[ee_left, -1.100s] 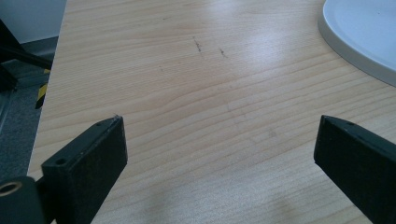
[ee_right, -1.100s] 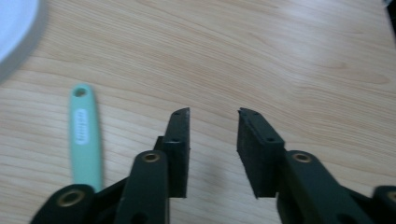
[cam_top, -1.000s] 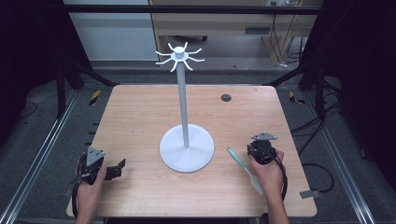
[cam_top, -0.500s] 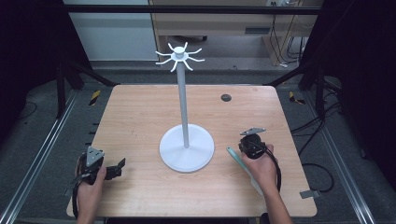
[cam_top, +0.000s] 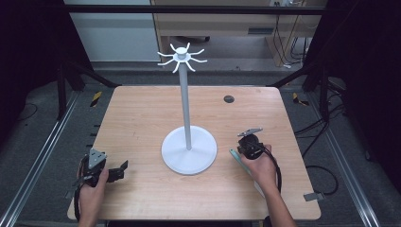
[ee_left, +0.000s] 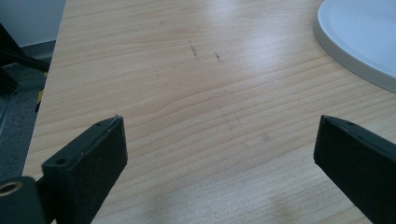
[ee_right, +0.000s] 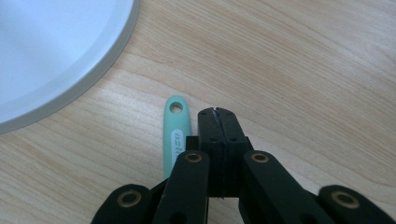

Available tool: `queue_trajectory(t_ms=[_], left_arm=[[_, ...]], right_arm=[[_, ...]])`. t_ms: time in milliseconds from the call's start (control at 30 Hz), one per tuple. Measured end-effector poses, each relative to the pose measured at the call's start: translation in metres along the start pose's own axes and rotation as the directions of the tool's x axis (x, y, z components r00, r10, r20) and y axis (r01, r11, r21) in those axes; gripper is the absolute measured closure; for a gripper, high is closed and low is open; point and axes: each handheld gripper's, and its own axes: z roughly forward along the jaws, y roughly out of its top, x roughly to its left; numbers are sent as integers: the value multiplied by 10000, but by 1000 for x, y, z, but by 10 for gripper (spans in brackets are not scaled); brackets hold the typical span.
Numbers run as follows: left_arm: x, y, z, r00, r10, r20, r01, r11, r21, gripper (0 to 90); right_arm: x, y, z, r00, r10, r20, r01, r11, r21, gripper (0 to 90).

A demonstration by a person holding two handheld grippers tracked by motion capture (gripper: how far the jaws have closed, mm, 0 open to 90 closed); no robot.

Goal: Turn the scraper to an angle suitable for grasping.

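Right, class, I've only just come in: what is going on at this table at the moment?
A person holds a gripper in each hand at a wooden table with a tall white hook stand in the middle. The right gripper, fingers shut on nothing, sits just beside a mint-green handle lying near the stand's base. The left gripper waits open over bare wood.

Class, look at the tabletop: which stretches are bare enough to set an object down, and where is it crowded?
Bare wood: the far-left stretch of the table beyond the left gripper, and the near middle strip between both hands. The far-right corner holds a small dark disc. Crowded: the centre, with the white stand, and just right of it, where the right gripper rests beside a mint-green handle.
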Motion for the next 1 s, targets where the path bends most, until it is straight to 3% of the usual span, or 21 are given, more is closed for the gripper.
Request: queue_trajectory(t_ms=[733, 1000], left_arm=[[-1, 0, 1, 9999, 50, 88, -50, 10000, 57, 23], [-2, 0, 2, 9999, 59, 96, -60, 10000, 79, 23]], right_arm=[[1, -3, 9, 9999, -17, -146, 22, 9994, 336, 900], [5, -8, 7, 9970, 139, -757, -117, 9995, 295, 900]])
